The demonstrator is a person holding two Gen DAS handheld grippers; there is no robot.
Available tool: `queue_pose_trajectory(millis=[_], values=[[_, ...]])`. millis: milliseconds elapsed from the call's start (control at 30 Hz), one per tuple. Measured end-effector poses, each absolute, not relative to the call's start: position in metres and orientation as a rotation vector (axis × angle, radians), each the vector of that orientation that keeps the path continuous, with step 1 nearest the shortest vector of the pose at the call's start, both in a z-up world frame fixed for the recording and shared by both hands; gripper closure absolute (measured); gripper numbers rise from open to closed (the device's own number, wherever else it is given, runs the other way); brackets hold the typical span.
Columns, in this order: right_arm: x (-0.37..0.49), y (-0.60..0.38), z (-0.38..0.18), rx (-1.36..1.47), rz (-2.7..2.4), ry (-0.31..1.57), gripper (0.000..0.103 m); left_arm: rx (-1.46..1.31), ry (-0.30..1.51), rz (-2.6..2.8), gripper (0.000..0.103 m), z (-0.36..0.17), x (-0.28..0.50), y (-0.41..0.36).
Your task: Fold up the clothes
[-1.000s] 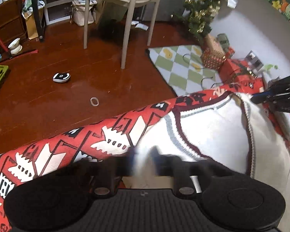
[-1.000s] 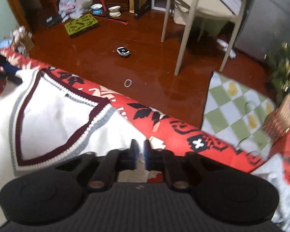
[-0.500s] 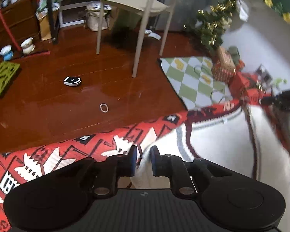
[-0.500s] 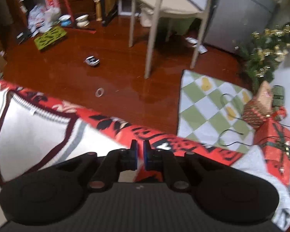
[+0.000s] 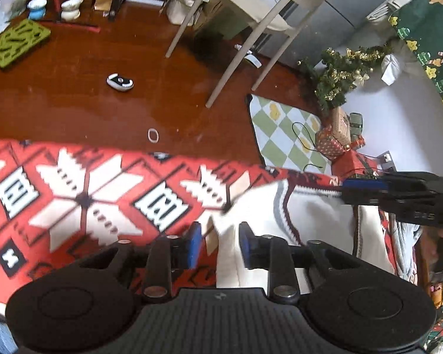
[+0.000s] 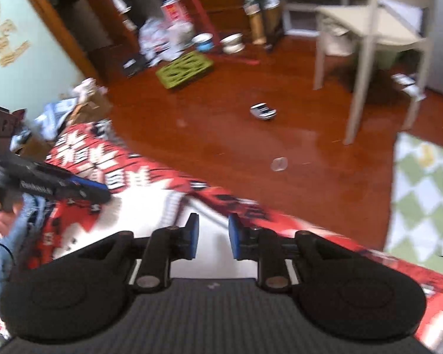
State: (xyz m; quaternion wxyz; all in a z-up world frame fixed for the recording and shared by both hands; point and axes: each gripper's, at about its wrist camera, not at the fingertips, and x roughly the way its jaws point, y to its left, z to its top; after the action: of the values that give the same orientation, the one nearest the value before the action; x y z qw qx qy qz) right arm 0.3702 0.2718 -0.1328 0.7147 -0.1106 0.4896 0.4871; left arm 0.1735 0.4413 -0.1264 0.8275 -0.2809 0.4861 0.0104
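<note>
Left wrist view: one white sweater (image 5: 316,221) with maroon and grey trim lies on a red patterned blanket (image 5: 82,194), at 4 o'clock. The left gripper (image 5: 218,244) is opening, pads apart, a sweater edge between them, unpressed. The right gripper (image 5: 366,190) enters at 3 o'clock.

Right wrist view: blurred; the right gripper is opening over the sweater, grasping nothing; one chair (image 6: 372,38) at 1 o'clock

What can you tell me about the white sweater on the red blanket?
The white sweater looks knitted, with maroon and grey stripes trimming its edges. It lies spread on the red patterned blanket. A fold of it rises between the blue pads of the left hand-held gripper, whose jaws are opening. In the blurred right wrist view, white fabric lies below the right hand-held gripper, also opening.
</note>
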Motion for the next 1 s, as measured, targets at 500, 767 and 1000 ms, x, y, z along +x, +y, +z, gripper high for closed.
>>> queue_pose_trajectory(millis=[500, 767, 1000], values=[[0.372, 0.336, -0.174, -0.269, 1.073, 1.080, 0.102, -0.633, 0.962, 0.011, 0.099, -0.134, 0.175, 0.447], [0.391, 0.335, -0.182, -0.204, 1.007, 1.101, 0.103, -0.673, 0.968, 0.088, 0.098, -0.141, 0.175, 0.448], [0.370, 0.318, -0.173, -0.178, 1.068, 1.118, 0.076, -0.669, 0.959, 0.085, 0.097, -0.142, 0.173, 0.451]])
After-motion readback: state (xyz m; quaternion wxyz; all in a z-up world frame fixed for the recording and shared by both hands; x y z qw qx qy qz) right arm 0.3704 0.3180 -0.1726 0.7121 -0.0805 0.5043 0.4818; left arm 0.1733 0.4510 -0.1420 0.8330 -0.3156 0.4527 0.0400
